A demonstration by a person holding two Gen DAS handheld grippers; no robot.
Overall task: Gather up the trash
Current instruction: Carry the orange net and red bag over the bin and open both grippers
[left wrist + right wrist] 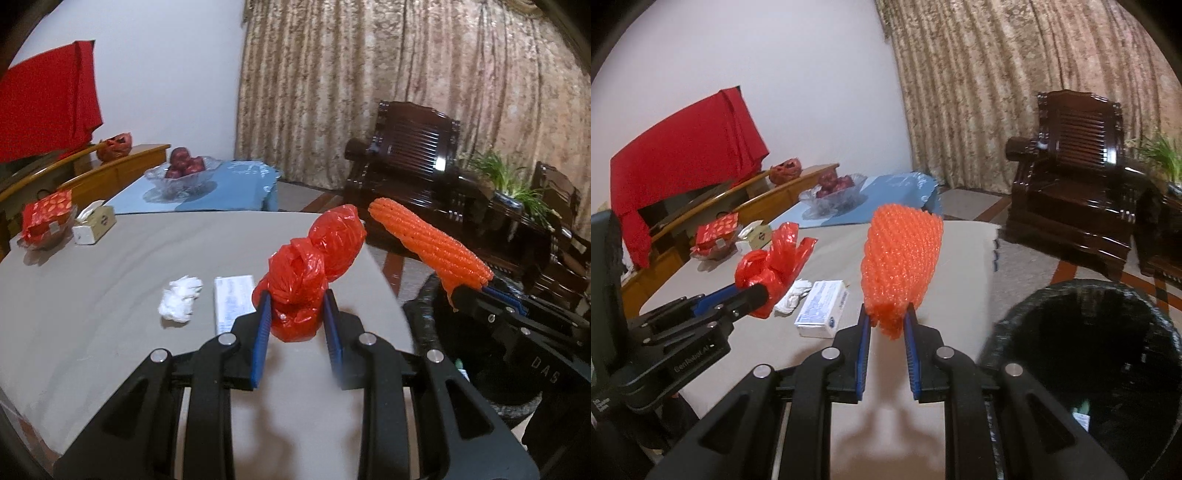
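A grey table [110,332] is seen, on which a crumpled white tissue [180,302] and a flat white box [232,301] are laid just beside each other. Near its far edge a tissue box [94,225] and a red-wrapped packet [46,218] are placed.

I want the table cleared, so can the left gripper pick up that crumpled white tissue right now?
Probably not yet: the left gripper is shut on the red plastic bag. The crumpled white tissue lies uncovered on the table beside the white box.
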